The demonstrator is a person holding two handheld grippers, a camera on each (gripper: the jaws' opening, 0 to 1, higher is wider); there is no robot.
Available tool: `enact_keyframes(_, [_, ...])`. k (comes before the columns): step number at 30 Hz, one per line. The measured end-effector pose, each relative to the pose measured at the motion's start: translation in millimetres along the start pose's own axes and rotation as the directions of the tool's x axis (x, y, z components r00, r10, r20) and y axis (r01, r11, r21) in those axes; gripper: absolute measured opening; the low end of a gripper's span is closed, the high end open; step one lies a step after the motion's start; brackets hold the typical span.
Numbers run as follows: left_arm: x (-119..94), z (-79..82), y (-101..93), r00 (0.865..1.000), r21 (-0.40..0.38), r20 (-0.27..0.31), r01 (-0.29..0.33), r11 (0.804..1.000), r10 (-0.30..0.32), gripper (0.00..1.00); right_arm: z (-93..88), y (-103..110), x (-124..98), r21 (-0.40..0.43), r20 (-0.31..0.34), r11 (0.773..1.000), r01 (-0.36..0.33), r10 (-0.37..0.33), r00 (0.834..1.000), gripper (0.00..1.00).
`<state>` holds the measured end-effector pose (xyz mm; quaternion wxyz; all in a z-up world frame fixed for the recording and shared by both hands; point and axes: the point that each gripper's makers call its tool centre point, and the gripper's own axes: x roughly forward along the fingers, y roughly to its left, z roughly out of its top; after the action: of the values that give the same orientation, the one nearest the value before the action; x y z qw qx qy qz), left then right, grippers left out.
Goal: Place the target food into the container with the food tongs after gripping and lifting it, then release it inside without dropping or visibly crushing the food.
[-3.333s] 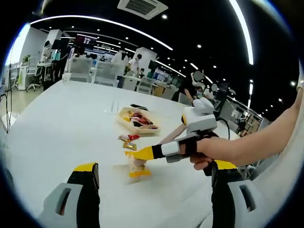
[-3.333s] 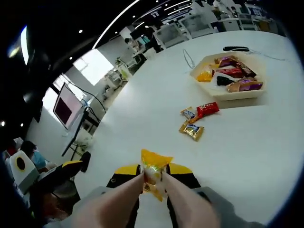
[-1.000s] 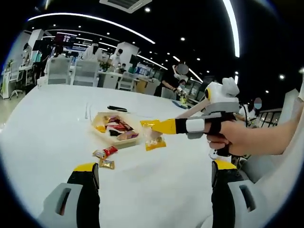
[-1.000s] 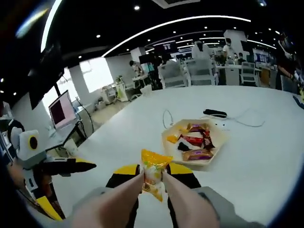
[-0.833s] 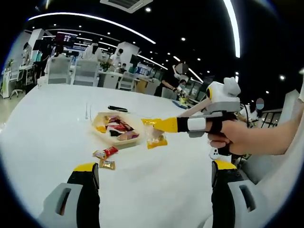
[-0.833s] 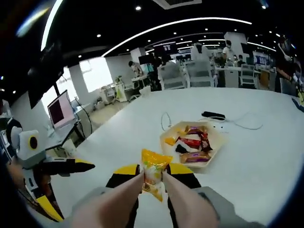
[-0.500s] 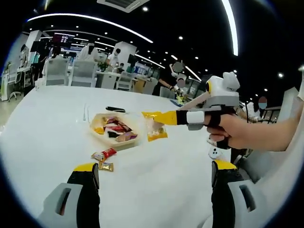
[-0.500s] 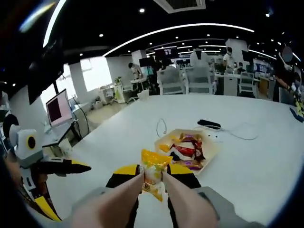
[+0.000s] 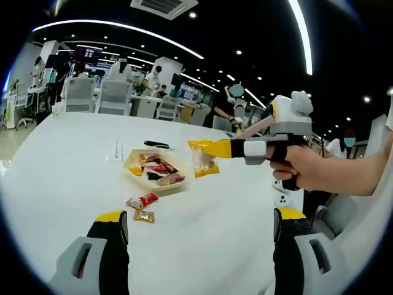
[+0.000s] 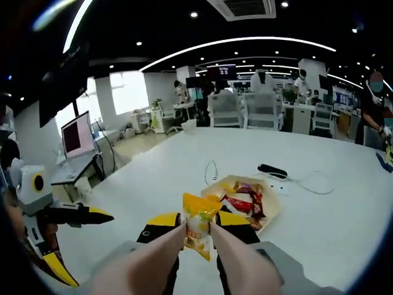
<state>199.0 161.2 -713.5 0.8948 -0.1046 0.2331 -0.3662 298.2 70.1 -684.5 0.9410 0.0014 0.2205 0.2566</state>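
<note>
Holding a snack packet in the air above the tray

Hanging from the tips of the tongs point(image 10: 198, 246), the yellow snack packet point(image 10: 198, 228) sits pinched between the two pale arms, which the right claw point(image 10: 198, 226) squeezes together. In the left gripper view the same packet point(image 9: 204, 161) dangles off the tabletop point(image 9: 73, 178), just to the right of the tray point(image 9: 155, 173), with a person's hand point(image 9: 310, 169) wrapped round the tool's handle. The tray holds several wrapped snacks in red, purple and orange; in the right gripper view it point(image 10: 270, 212) lies just past the held packet. Two small wrapped sweets, a red one point(image 9: 143, 200) and a gold one point(image 9: 144, 216), lie on the tabletop near the tray. A black object with a white cable point(image 10: 307, 179) rests beyond the tray. The left claw point(image 9: 198, 243) hovers low over the tabletop, its jaws spread wide with nothing between them.
</note>
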Motion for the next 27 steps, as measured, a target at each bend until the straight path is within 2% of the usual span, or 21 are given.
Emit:
enact_keyframes(6, [-1, -1.5, -0.1, 1.0, -0.001, -0.001, -0.004, 1.0, 0.004, 0.99, 7.1, -9, 2, 0.01, 0.011, 1.0, 0.011, -0.012, 1.0, 0.22])
enact_keyframes(18, [-6, 2.3, 6.1, 1.0, -0.001, 0.006, -0.024, 1.0, 0.024, 0.99, 9.6, -12, 9, 0.01, 0.011, 1.0, 0.021, -0.021, 1.0, 0.22])
enact_keyframes(27, [-9, 3.5, 9.8, 0.999, 0.007, 0.012, -0.039, 0.999, 0.039, 0.99, 17.2, -27, 11, 0.014, 0.03, 0.998, 0.057, -0.057, 0.998, 0.22])
